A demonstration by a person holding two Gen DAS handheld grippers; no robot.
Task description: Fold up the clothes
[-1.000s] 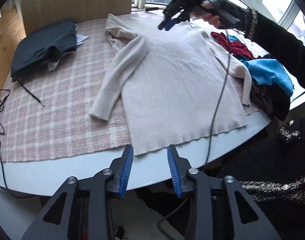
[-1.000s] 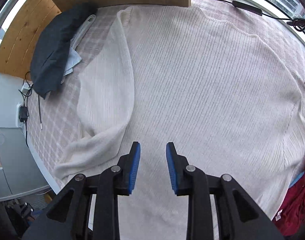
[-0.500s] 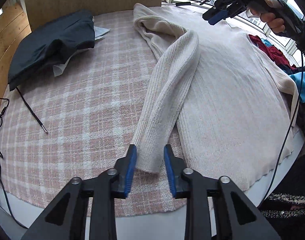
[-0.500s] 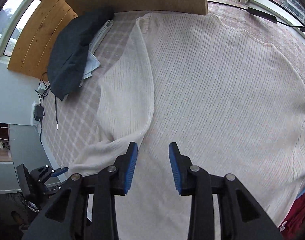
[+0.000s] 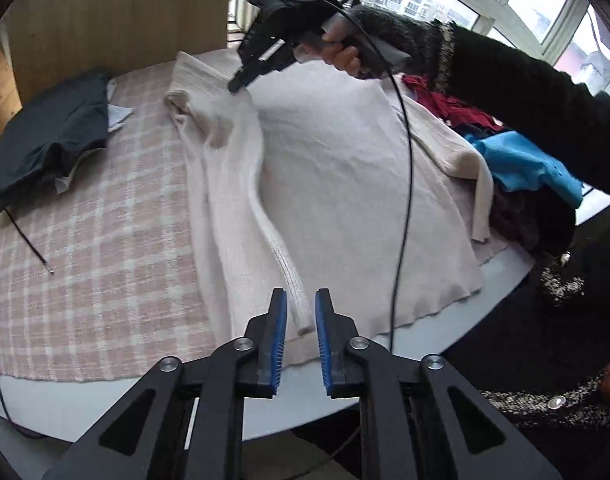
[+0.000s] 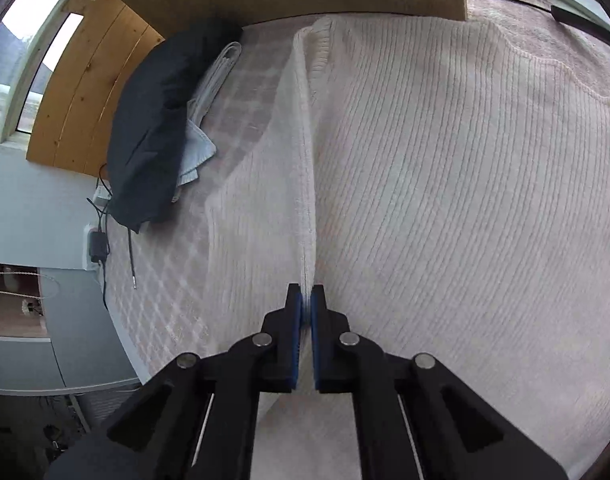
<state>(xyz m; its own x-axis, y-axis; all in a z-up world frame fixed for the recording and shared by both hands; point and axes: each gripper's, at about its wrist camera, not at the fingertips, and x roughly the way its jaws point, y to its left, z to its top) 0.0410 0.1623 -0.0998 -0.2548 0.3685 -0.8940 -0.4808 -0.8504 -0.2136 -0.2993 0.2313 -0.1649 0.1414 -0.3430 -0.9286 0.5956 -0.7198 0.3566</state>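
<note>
A cream ribbed sweater (image 5: pixel 345 168) lies flat on a pink plaid cloth (image 5: pixel 105 240) over a round table. Its left sleeve (image 5: pixel 241 208) is lifted into a ridge. My left gripper (image 5: pixel 297 320) is closed on the sleeve's cuff (image 5: pixel 299 308) near the table's front edge. My right gripper (image 6: pixel 306 304) is shut on the sleeve's fold near the shoulder (image 6: pixel 307 240); it also shows in the left wrist view (image 5: pixel 241 82), held by a hand. The sweater's body (image 6: pixel 465 200) spreads to the right.
A dark folded garment (image 5: pixel 49 140) lies at the far left on the cloth, also in the right wrist view (image 6: pixel 161 120). A pile of red, blue and dark clothes (image 5: pixel 521 160) sits at the right edge. A black cable (image 5: pixel 405 200) crosses the sweater.
Both grippers have closed on the left sleeve, left at the cuff, right near the shoulder. The sleeve has been pulled up and stretched straight alongside the body.
</note>
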